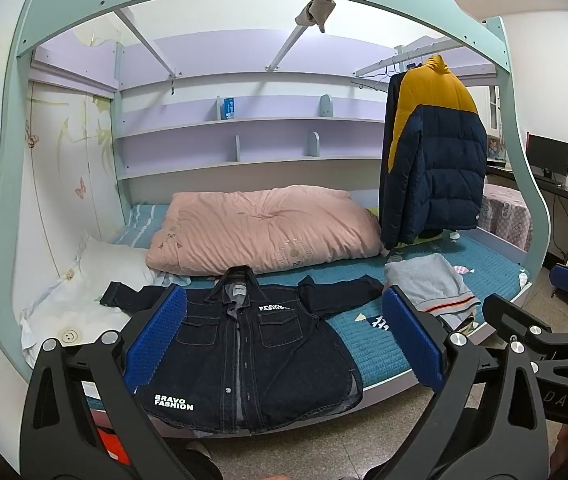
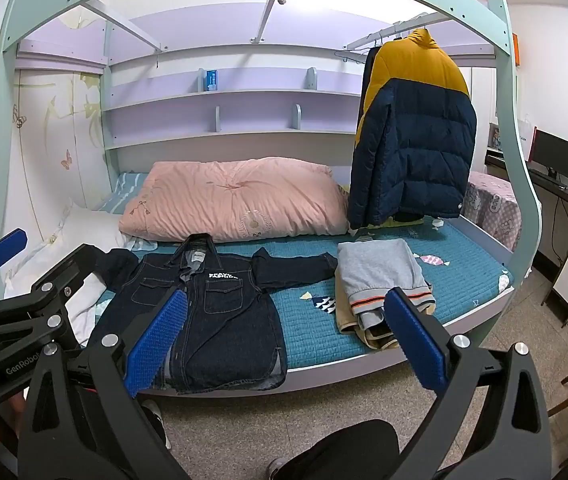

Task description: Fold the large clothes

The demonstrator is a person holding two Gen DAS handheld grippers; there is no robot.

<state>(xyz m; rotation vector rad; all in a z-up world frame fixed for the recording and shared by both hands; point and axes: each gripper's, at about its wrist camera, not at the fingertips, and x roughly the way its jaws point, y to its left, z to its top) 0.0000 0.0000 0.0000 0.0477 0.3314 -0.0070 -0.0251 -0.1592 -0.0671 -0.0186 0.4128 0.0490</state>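
On the teal bed, the left wrist view shows the denim jacket spread flat at six o'clock, framed by the left gripper, jaws wide and empty. In the right wrist view the jacket lies at eight o'clock; the right gripper gapes wide, empty, folded grey clothes at four o'clock.

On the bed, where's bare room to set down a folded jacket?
Free: the teal mattress strip between the denim jacket and the grey folded clothes, and the right end beyond those clothes. Crowded: the back, with the pink duvet and hanging puffer jacket.
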